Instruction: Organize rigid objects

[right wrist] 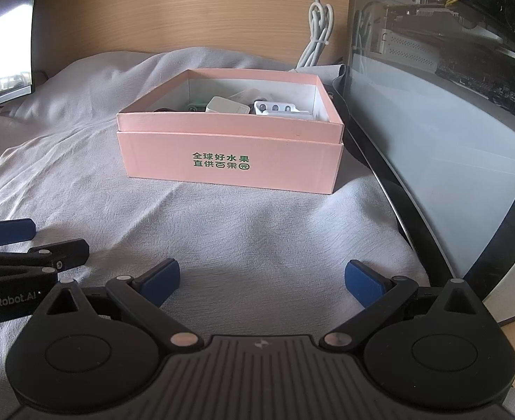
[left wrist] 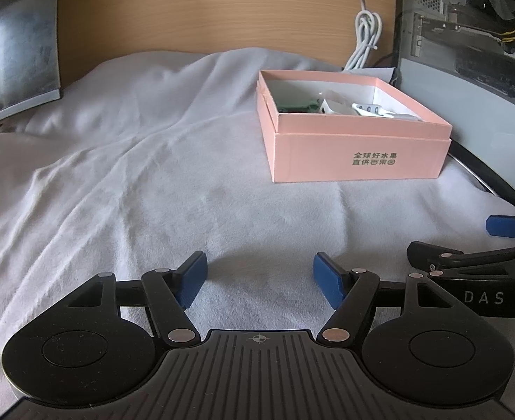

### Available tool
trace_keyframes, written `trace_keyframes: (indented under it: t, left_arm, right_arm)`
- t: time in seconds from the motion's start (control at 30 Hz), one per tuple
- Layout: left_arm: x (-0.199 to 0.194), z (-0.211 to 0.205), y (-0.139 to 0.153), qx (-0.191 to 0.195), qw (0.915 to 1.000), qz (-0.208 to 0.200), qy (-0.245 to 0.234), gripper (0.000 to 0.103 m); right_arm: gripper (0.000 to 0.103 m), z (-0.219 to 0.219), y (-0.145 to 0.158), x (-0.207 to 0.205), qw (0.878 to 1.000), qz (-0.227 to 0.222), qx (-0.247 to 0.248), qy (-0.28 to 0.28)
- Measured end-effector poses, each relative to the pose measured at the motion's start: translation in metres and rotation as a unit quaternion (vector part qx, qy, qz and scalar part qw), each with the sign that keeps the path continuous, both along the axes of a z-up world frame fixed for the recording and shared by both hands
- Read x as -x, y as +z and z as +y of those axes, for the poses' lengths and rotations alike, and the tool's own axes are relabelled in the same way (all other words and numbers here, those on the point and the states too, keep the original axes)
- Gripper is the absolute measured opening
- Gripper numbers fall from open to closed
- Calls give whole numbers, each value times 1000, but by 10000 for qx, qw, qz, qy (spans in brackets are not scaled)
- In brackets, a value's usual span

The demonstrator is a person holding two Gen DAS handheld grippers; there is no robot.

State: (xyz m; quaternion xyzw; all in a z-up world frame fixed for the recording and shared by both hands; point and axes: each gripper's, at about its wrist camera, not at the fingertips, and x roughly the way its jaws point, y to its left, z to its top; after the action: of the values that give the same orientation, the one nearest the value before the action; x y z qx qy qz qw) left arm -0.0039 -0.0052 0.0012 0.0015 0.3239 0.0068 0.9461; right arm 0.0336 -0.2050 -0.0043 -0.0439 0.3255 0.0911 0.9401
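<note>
Progress looks nearly complete: the pink box (right wrist: 229, 147) sits open on the grey cloth (right wrist: 222, 238) beside the computer case (right wrist: 450, 133), and the small rigid items (right wrist: 254, 106), white plug-like pieces and something green, all lie inside it. No loose object shows anywhere on the cloth. Left gripper (left wrist: 259, 280) and right gripper (right wrist: 261, 280) hover low side by side, well short of the box, fingers spread and empty, so little seems left beyond perhaps closing the box.
</note>
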Motion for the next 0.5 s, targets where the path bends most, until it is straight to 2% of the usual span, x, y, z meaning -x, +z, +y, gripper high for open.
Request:
trace_keyframes:
  t: [0.5]
  left_arm:
    - [0,0,0,6,10000,1,-1,74]
  right_arm:
    - [101,0,0,0,10000,1,0,0]
